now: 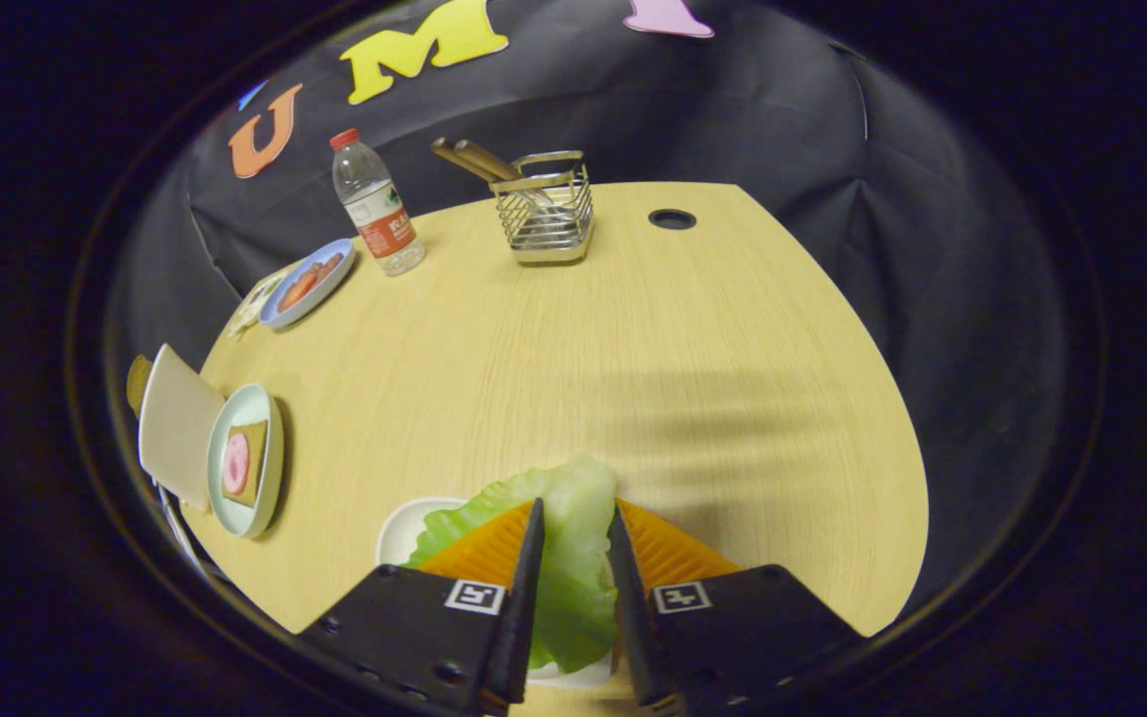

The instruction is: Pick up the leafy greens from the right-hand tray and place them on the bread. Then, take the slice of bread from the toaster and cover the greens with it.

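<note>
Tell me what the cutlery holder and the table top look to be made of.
Cutlery holder: likely metal wire, shiny, an open grid that glints. Table top: pale wood or wood-look laminate, matte, fine straight grain. The hand-held gripper has its fingers either side of the leafy greens.

At the bottom centre of the frame, the gripper [575, 508] has two wedge-shaped fingers [524, 578] with ribbed inner faces, tapering to thin tips. Each sits on an angular block that carries a square black-and-white marker and small round screws. The fingers pinch a lettuce leaf [573, 558].
</note>
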`<state>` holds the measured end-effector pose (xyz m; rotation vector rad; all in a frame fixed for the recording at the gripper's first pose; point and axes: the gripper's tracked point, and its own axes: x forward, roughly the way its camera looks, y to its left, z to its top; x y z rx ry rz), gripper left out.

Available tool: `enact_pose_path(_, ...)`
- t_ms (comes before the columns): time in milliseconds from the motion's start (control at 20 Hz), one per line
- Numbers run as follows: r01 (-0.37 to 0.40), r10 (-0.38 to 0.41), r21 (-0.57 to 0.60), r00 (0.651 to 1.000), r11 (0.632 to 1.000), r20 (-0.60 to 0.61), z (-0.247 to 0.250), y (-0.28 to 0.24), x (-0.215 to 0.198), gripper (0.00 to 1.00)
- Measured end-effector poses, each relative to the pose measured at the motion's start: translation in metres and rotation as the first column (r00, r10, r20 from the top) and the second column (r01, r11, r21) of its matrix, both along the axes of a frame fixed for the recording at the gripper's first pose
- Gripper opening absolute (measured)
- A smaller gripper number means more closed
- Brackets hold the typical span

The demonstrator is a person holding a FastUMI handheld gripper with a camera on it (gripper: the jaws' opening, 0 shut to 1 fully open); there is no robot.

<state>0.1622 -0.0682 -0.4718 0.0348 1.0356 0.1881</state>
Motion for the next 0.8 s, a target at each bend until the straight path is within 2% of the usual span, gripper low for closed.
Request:
enact_pose_path(50, -0.001, 0.002, -0.01, 1.0, 1.0, 0.007, 0.001, 0.001, 0.001, 0.32)
enact_pose_path(300, 0.005, -0.002, -0.049, 0.998, 0.999, 0.061, 0.014, 0.009, 0.002, 0.32)
enact_pose_path(400, 0.039, -0.037, -0.097, 0.999, 0.995, 0.028, 0.01, 0.002, -0.003, 0.07)
enact_pose_path(500, 0.066, -0.063, -0.102, 0.997, 0.993, 0.035, 0.006, 0.004, -0.001, 0.12)
enact_pose_path(550, 0.078, -0.074, -0.116, 0.996, 0.99, 0.04, 0.01, 0.003, -0.003, 0.11)
enact_pose_path(600, 0.077, -0.073, -0.107, 0.997, 0.991, 0.039, 0.011, 0.006, -0.002, 0.01)
enact_pose_path(700, 0.067, -0.064, -0.077, 0.997, 0.995, 0.036, 0.024, 0.018, -0.014, 0.01)
enact_pose_path(800, 0.079, -0.071, -0.089, 0.993, 0.993, 0.09, 0.041, 0.018, -0.014, 0.01)
